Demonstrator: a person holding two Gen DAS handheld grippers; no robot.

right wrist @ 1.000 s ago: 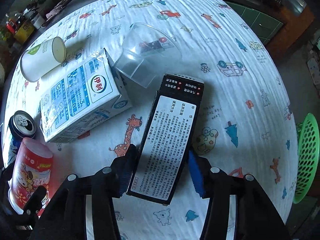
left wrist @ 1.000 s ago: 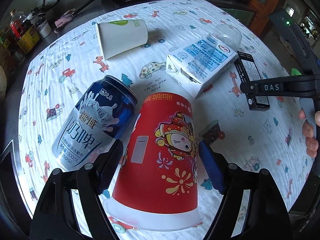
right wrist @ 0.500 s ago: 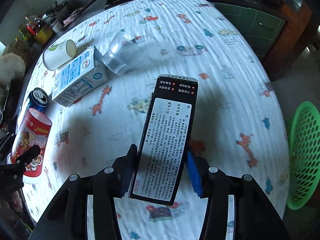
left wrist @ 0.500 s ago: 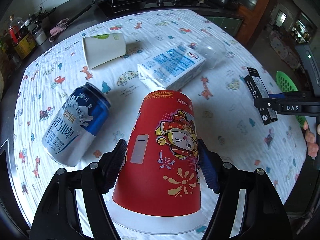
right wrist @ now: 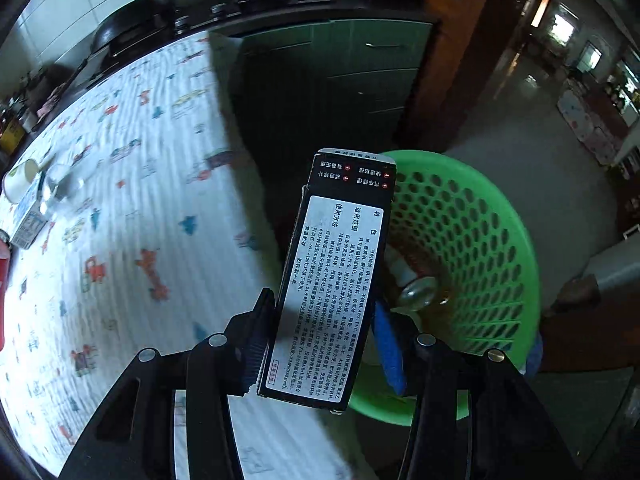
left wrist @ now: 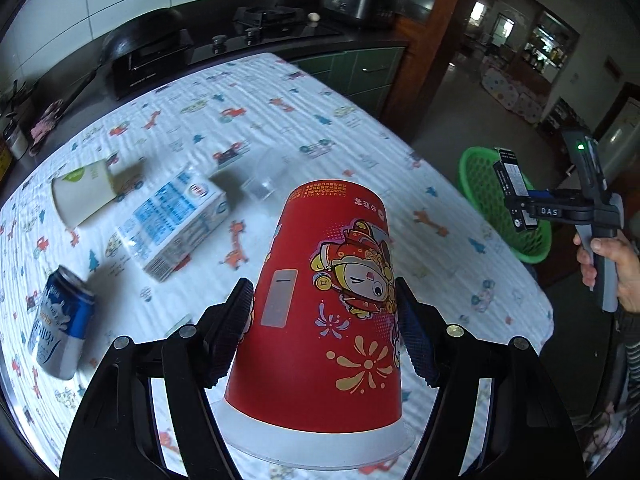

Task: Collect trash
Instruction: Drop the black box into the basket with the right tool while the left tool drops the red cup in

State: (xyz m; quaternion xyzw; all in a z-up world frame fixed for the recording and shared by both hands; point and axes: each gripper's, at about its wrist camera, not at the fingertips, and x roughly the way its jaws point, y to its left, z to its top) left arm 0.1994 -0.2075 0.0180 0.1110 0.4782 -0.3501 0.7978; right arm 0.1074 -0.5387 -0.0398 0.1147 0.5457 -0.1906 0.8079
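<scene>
My left gripper (left wrist: 324, 328) is shut on an upside-down red paper cup (left wrist: 328, 312) and holds it above the patterned table (left wrist: 280, 128). My right gripper (right wrist: 324, 336) is shut on a black box (right wrist: 336, 276) and holds it over the near rim of the green basket (right wrist: 472, 240); it also shows in the left wrist view (left wrist: 520, 204), over the basket (left wrist: 480, 184). A bottle (right wrist: 412, 284) lies inside the basket. On the table lie a blue can (left wrist: 56, 328), a milk carton (left wrist: 176, 220), a white paper cup (left wrist: 82, 192) and a clear plastic cup (left wrist: 264, 176).
The green basket stands on the floor past the table's right edge. A dark counter with a stove (left wrist: 272, 20) and a pan (left wrist: 140, 40) runs behind the table. Green cabinets (right wrist: 340, 80) stand beyond the table's far right corner.
My right gripper has swung right with the black box, from over the table to over the basket. My left gripper has lifted the red cup higher and turned right.
</scene>
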